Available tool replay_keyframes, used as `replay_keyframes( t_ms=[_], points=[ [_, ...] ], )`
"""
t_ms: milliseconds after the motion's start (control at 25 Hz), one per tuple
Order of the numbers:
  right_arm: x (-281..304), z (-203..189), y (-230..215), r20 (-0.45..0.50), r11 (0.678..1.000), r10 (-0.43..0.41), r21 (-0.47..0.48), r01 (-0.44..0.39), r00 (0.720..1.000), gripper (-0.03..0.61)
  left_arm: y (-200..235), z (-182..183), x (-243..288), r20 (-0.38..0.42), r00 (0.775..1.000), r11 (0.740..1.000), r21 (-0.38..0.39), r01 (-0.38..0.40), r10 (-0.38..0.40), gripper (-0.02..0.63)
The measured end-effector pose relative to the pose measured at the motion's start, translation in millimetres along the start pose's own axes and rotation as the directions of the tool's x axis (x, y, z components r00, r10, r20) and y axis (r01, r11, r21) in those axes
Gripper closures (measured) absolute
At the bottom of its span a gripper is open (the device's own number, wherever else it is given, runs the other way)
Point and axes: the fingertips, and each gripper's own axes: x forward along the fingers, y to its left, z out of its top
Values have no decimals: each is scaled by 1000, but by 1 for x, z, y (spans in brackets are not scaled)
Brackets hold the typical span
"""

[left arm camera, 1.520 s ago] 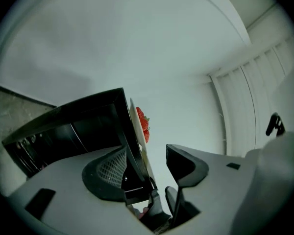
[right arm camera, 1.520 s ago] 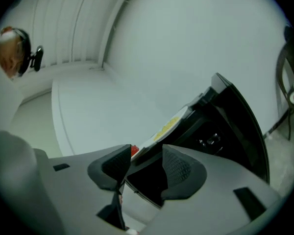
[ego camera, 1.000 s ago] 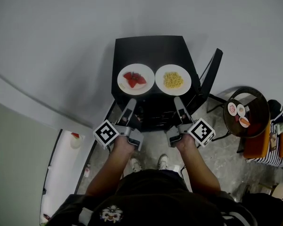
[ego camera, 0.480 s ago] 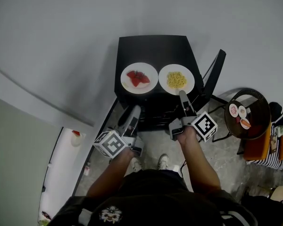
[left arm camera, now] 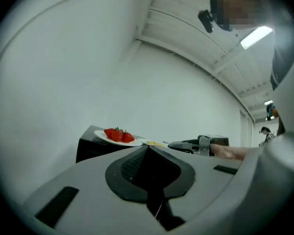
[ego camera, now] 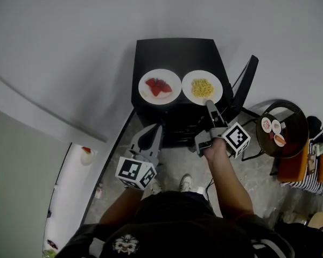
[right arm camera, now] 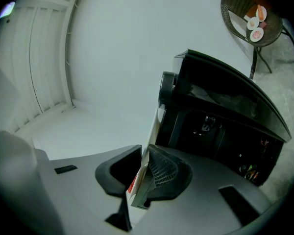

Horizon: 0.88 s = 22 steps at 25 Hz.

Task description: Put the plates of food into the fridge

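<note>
Left tongs (ego camera: 154, 129) are sitting further back from the fridge (ego camera: 175, 55) than a second ago, and I am recording them clenched on nothing where they were standing wide. The right tongs (ego camera: 209, 104) are now reaching the front edge of the fridge top, where before they were hanging below it.

Findings: the right tongs' jaws are closing on the near rim of the plate of noodles (ego camera: 187, 85). In the right gripper view that white rim (right arm camera: 153, 126) is running between the pads, which are meeting it on both sides. The plate of noodles is resting on the right half of the fridge top. The plate of strawberries (ego camera: 145, 93) is resting on the left half, just beside it, untouched. The door (ego camera: 246, 82) is standing open at the fridge's right side. The left tongs are pointing at the fridge from below its front, clear of it.
</note>
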Motion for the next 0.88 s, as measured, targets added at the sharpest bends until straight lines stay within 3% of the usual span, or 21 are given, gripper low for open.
replay_keyframes(
  t_ms=[160,560,720,880],
  points=[
    [1,0,1,2,999,1,38,-1,1000,522,-7,-7,-2,-17,1000,993,115,8,-6,592],
    [0,1,-3,28,997,-33,70,31,999,523,5,-16,-1,-37,999,993,113,-17,22,592],
    [1,1,-4,29,994,-39,107,36,999,428,2,-15,-3,-30,999,987,160,-18,24,591],
    [-5,-3,-9,24,989,-49,141,45,998,425,-8,-20,-14,-31,999,973,231,-19,27,592]
  ],
)
